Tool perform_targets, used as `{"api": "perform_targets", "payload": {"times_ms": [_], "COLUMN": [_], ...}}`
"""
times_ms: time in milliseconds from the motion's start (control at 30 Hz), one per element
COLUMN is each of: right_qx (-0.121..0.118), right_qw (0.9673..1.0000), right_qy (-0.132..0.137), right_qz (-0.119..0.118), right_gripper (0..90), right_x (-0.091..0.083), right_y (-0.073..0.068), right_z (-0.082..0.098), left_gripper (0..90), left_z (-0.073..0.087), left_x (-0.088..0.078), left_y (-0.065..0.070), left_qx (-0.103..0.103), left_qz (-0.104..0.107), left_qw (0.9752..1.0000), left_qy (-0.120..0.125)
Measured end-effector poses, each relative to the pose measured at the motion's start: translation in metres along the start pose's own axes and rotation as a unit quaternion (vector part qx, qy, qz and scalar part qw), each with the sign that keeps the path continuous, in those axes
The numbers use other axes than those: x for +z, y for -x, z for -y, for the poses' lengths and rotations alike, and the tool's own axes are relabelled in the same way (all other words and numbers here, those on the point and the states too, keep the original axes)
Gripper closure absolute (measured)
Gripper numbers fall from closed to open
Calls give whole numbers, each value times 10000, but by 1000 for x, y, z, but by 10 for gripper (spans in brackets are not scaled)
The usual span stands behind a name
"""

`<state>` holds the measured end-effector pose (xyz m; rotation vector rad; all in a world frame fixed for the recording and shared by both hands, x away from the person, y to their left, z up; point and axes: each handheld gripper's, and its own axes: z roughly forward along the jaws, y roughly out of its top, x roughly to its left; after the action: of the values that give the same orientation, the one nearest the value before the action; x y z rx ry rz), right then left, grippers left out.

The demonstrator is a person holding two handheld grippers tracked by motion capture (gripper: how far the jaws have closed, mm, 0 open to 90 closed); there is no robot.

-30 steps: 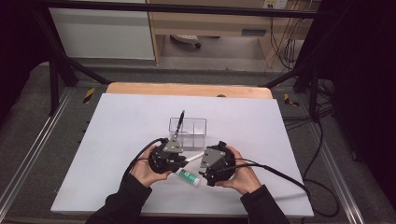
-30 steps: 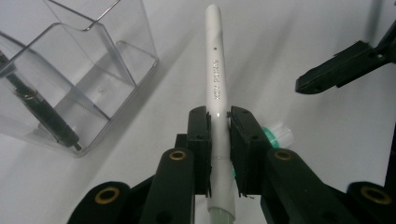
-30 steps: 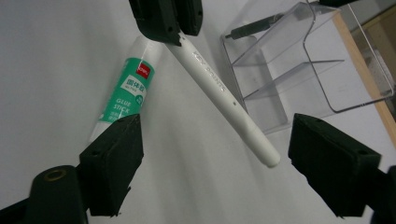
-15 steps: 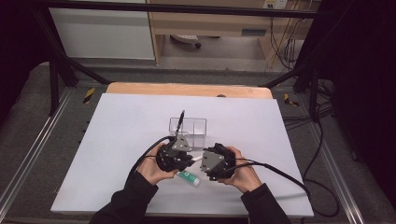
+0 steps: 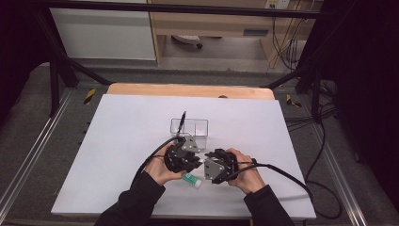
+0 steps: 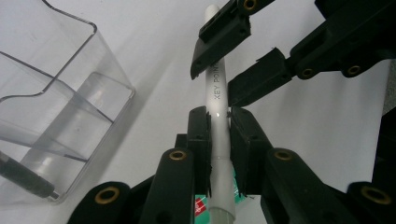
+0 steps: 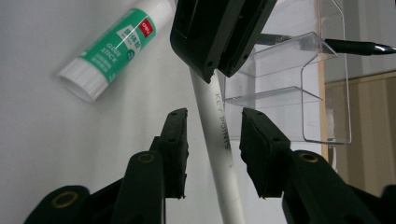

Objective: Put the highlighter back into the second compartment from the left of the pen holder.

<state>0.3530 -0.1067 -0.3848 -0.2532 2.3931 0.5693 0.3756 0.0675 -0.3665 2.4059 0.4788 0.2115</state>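
Note:
A white pen (image 6: pixel 215 79) marked KEY POINTS is pinched between the pads of my left gripper (image 6: pixel 219 126), just above the white table. In the right gripper view the same pen (image 7: pixel 212 107) runs up between the jaws of my right gripper (image 7: pixel 215 140). Those jaws have just been closing, and a gap still shows on each side of the pen. The left gripper (image 7: pixel 215 70) grips the pen's far part there. From above, the left gripper (image 5: pixel 193 160) and right gripper (image 5: pixel 207 165) face each other closely.
A green and white glue stick (image 5: pixel 192 179) lies on the white table sheet (image 5: pixel 117 141) below the grippers. A clear two-compartment holder (image 5: pixel 189 127) stands just beyond them, with a black pen (image 5: pixel 182 117) leaning in its left compartment. Cables trail to the right.
My left hand has shifted right with the pen, toward the right gripper. The right hand has stayed put.

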Motion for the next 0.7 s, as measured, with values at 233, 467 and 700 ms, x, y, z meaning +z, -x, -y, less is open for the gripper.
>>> {"api": "perform_targets", "payload": {"times_ms": [233, 467, 700], "right_qx": [-251, -406, -583], "right_qw": [9997, 9991, 9982], "right_qy": [77, 120, 89], "right_qz": [-16, -73, -71], "right_gripper": [714, 756, 784], "right_x": [0, -1, -2], "right_y": [-1, -2, -3], "right_z": [0, 1, 1], "left_gripper": [777, 778, 777], "left_z": [-3, -4, -5], "left_x": [2, 2, 2], "left_y": [1, 3, 3], "left_qx": [34, 45, 78], "left_qz": [5, 57, 97], "left_qw": [10000, 10000, 9999], "left_qy": [-31, -6, 38]}}
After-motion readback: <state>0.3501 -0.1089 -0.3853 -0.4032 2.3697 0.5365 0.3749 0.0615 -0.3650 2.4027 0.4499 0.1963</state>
